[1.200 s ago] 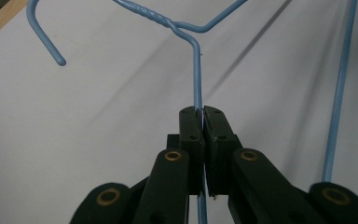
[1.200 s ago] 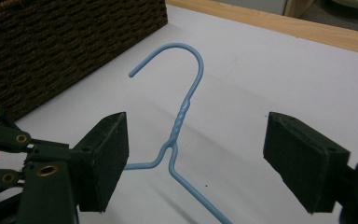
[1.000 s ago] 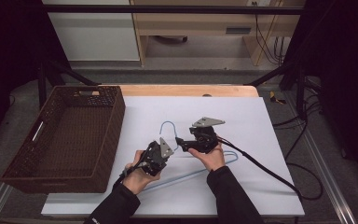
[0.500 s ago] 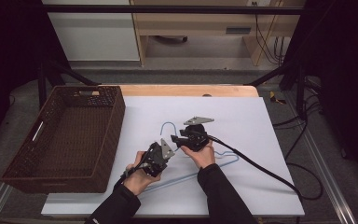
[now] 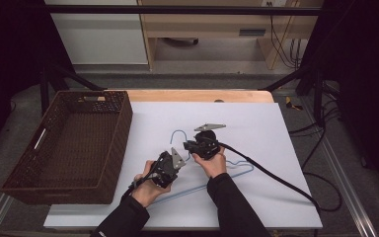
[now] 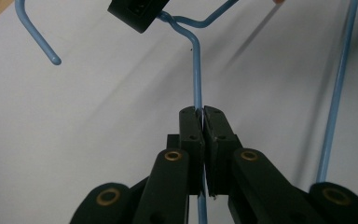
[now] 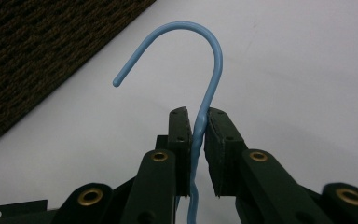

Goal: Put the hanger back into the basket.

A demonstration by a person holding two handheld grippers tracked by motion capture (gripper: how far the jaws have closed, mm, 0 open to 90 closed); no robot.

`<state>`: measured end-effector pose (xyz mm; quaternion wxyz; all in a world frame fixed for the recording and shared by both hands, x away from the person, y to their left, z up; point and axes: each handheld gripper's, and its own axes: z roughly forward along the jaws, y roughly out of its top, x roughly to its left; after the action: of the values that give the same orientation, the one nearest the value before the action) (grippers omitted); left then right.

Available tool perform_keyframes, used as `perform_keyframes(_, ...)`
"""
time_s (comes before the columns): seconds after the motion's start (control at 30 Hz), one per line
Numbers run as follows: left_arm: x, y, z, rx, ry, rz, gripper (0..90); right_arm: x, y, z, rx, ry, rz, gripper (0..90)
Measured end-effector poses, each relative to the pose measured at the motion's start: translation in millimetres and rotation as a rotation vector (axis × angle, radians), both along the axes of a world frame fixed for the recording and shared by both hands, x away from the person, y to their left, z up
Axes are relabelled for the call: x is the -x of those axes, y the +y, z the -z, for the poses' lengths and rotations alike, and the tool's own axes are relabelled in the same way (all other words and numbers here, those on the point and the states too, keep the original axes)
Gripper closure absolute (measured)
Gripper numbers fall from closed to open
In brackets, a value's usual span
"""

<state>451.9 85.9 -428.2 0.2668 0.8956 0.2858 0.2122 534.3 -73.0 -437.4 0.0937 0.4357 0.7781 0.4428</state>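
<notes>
Blue wire hanger (image 5: 212, 173) flat on white table sheet (image 5: 276, 133), just right of brown wicker basket (image 5: 69, 143), hook (image 7: 186, 42) pointing toward basket side.

Left gripper (image 6: 203, 114): jaws fully closed, pads pinching hanger's shoulder wire below neck; wire runs straight out between the 2 pads.

Right gripper (image 7: 196, 121): jaws have just been closing, now clamped on twisted neck under hook, wire between pads, narrow gap at right pad's lower part.

2 grippers close together, apart, in high view.
</notes>
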Motion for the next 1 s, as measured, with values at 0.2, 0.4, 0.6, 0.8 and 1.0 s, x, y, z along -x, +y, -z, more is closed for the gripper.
perform_keyframes(0.2, -0.5, 0.2, 1.3, 0.002, -0.007, -0.007, 87.1, 1.3, -0.2, -2.4, -0.034, 0.02, 0.011, 83.4)
perform_keyframes(0.4, -0.8, 1.4, 1.5, 0.016, -0.003, -0.016, 87.0, 3.5, -0.3, -5.1, -0.066, 0.019, 0.018, 84.9)
perform_keyframes(0.6, -3.9, 4.0, -0.4, 0.052, 0.023, -0.011, 82.3, 5.2, 0.5, -5.2, -0.074, 0.011, 0.024, 85.8)
perform_keyframes(0.8, -11.8, 8.4, -7.2, 0.105, 0.075, -0.013, 62.5, 7.1, 0.6, -6.3, -0.078, -0.004, 0.013, 85.9)
perform_keyframes(1.0, -21.3, 6.0, 3.3, 0.095, 0.159, -0.02, 71.1, 8.3, 0.5, -7.7, -0.085, -0.009, 0.007, 85.9)
